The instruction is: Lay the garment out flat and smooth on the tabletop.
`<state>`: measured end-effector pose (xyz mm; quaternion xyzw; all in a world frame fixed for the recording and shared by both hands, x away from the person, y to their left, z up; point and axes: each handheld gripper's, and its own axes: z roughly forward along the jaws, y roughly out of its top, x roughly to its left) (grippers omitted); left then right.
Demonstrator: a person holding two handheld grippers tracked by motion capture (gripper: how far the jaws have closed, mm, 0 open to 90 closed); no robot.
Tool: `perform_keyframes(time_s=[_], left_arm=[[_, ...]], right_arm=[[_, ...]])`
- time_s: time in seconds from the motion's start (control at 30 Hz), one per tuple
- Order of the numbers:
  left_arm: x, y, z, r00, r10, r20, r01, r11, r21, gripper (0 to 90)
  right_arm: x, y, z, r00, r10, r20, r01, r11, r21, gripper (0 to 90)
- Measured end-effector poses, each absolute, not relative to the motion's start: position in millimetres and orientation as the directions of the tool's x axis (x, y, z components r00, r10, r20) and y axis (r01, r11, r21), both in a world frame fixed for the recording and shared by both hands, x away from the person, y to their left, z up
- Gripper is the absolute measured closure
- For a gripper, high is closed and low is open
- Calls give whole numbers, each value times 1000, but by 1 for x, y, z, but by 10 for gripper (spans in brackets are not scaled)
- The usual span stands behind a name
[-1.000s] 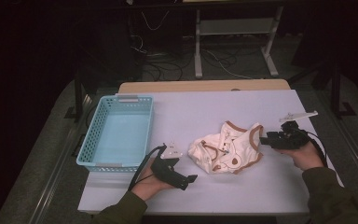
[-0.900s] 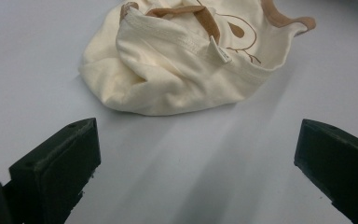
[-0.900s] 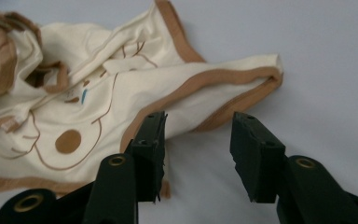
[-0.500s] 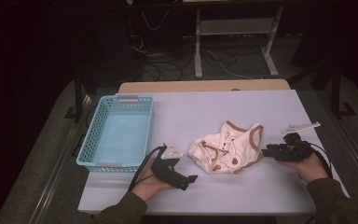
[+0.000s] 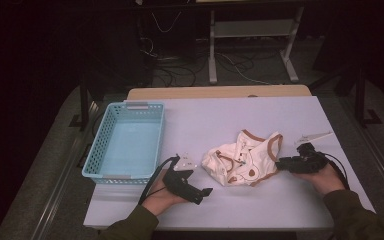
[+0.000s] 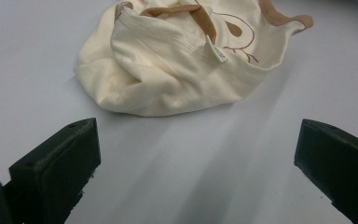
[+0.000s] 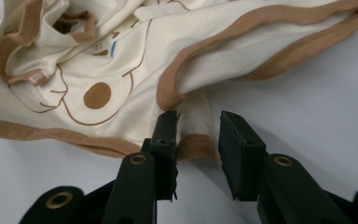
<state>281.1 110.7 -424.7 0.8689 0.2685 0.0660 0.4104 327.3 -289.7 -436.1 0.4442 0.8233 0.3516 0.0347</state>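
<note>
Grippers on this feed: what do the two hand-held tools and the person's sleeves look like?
Both tools, left and right, are black with blocky jaws. The right gripper view shows brass-coloured rivets. A black cable trails from the left one. The sleeves are olive green.

Cream garment [image 5: 244,159] with brown trim lay crumpled on the desk [image 5: 215,120]; a trimmed edge sat between the right jaws, the heap ahead of the left jaws.
</note>
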Motion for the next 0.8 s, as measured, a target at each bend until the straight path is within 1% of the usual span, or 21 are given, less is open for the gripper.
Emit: perform_keyframes(time_s=[0.07,0.17,0.27,0.3,0.43,0.8], left_arm=[[282,111,-425,846,523,-106,415,-521,746,0],[282,111,-426,850,518,-102,409,-524,747,0],[281,111,-425,848,520,-102,412,-524,745,0],[281,111,-425,847,521,-103,412,-522,746,0],[282,111,-425,849,518,-102,410,-525,746,0],[282,112,-425,848,520,-106,413,-522,746,0]], right_arm=[[327,-286,-438,-610,753,248,708,378,596,685],[327,-285,-440,-617,750,238,707,394,588,740],[326,-285,-440,-618,748,240,707,396,586,832],[326,-285,-439,-622,746,236,703,399,589,847],[325,-284,-437,-632,743,220,692,413,593,864],[315,-294,-421,-624,757,195,671,391,630,866]])
